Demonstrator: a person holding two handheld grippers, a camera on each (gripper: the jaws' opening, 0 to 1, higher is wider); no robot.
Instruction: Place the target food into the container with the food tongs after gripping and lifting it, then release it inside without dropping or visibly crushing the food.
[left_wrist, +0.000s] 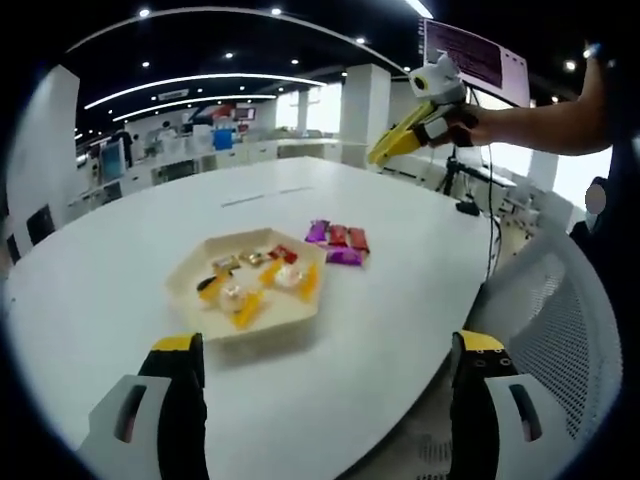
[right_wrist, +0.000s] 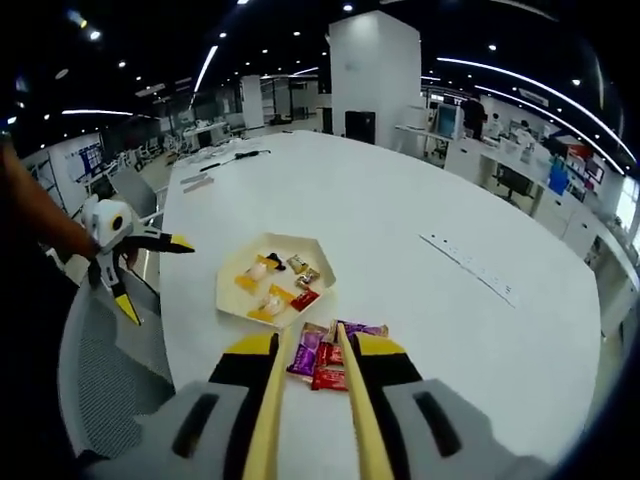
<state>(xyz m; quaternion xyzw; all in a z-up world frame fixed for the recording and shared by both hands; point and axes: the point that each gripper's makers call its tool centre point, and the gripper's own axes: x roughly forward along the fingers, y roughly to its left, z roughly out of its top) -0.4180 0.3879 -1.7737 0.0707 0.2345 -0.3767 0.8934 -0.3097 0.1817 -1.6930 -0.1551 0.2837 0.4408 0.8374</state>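
Note:
A cream hexagonal tray (left_wrist: 192, 272) (right_wrist: 230, 296) on the white table holds several wrapped sweets, yellow, white and red. Just beside it lies a small pile of purple and red wrapped candies (left_wrist: 338, 244) (right_wrist: 322, 358). My right gripper (right_wrist: 313, 345) is shut on yellow food tongs (right_wrist: 272, 400), whose two tips hover above that pile with a narrow gap and nothing between them. In the left gripper view the right gripper (left_wrist: 420, 122) is held high by a hand, far above the table. My left gripper (left_wrist: 328, 342) (right_wrist: 150, 275) stands wide open and empty, off the table's near edge.
The round white table (left_wrist: 120, 260) (right_wrist: 400, 230) has a long strip (right_wrist: 470, 265) lying on it beyond the tray. A grey mesh chair (left_wrist: 560, 320) (right_wrist: 100, 370) stands at the table's edge. Desks and pillars fill the office behind.

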